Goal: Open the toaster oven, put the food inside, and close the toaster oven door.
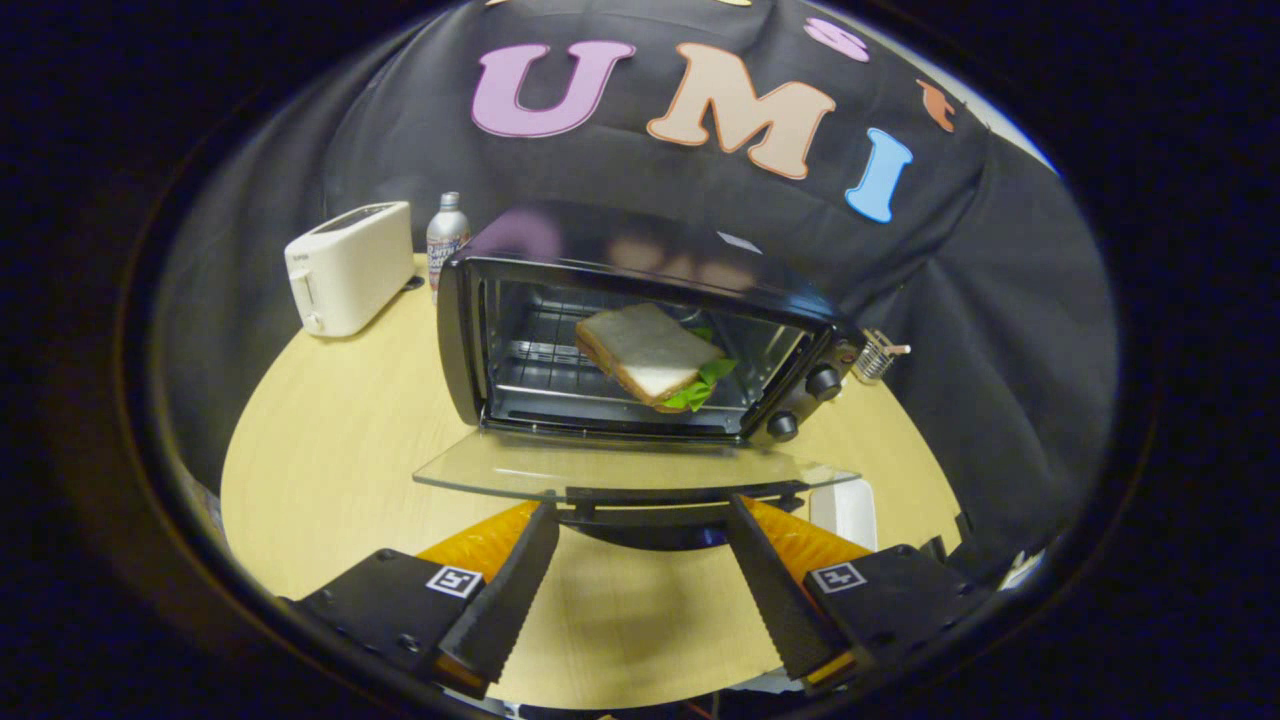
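Oven: black toaster oven w/ metal interior (470, 330) sits on the round light-wood table (330, 450), just ahead of the fingers, front facing them.
Door: clear glass door (620, 470) w/ dark handle bar (680, 495) is dropped flat & open; handle lies just beyond the fingertips, between them.
Food: sandwich of white bread w/ green lettuce (650, 355) is inside the oven cavity on the wire rack (540, 375), tilted a bit, lettuce poking out at the near corner.
Gripper: gripper (640, 520) has fingers spread wide, nothing between them, not touching the door as far as I can tell.
Step, my guess: food's in, so only closing the door is left.
Door handling: prob. stiff, hinged, light to swing; glass is smooth & slippery, also breakable. Best hold is the handle bar at mid-length, or a push up from under the front edge; a slam looks risky for the glass.
Sandwich handling: soft, light, squashes easily, layers may slide; no need to touch it now.
Counts: 1 toaster oven, 1 sandwich, 2 black knobs (823, 382) in view on the oven's panel, 1 white slot toaster (350, 265), 1 silver bottle (446, 240), 1 small wire holder (877, 355), 1 white flat object (845, 510) past the door's corner, can't tell what.
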